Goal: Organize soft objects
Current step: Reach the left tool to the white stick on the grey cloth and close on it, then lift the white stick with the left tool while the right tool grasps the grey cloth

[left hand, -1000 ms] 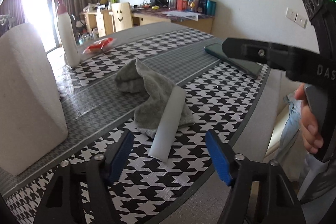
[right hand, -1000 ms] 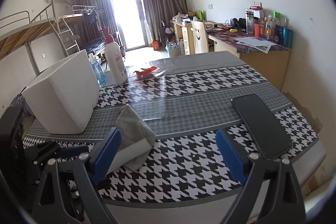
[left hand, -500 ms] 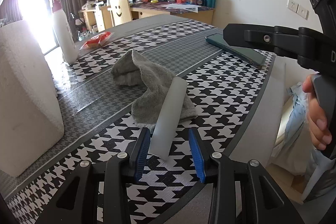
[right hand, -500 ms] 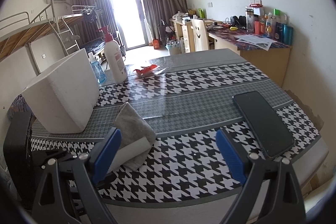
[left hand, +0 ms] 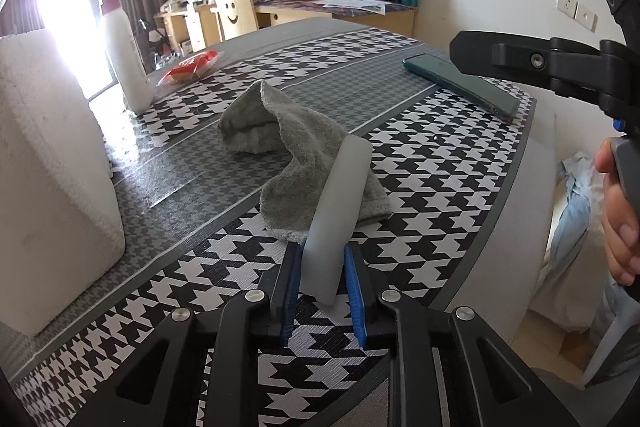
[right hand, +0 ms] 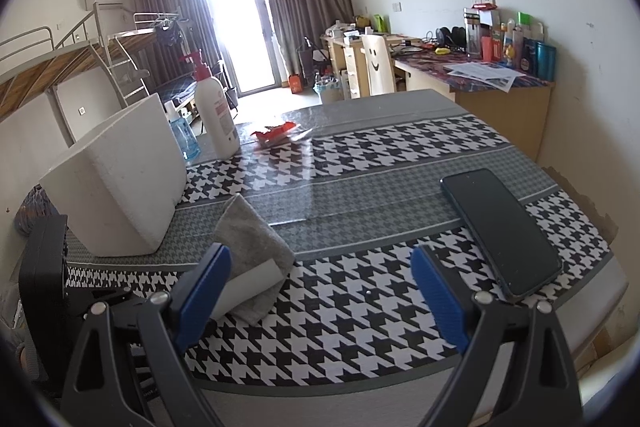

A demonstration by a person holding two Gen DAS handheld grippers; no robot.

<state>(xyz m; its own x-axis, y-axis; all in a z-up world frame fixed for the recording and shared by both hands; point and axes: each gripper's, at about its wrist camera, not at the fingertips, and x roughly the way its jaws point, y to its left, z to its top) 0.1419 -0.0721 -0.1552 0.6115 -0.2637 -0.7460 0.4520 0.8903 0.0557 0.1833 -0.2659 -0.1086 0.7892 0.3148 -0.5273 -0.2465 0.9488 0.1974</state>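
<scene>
At lower centre, the left gripper [left hand: 322, 283] is closing on the white foam strip [left hand: 335, 215] lying over the grey cloth [left hand: 288, 155], while the right gripper [right hand: 320, 295] stays wide, holding nothing.

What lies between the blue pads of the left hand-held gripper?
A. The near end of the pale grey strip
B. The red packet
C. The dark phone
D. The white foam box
A: the left hand-held gripper is closing around the near end of the pale grey strip, which lies over the grey cloth.

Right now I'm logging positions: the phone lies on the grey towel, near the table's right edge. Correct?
Not quite. In the right wrist view the phone lies on the bare houndstooth table, well apart from the grey towel. It is near the right edge.
</scene>
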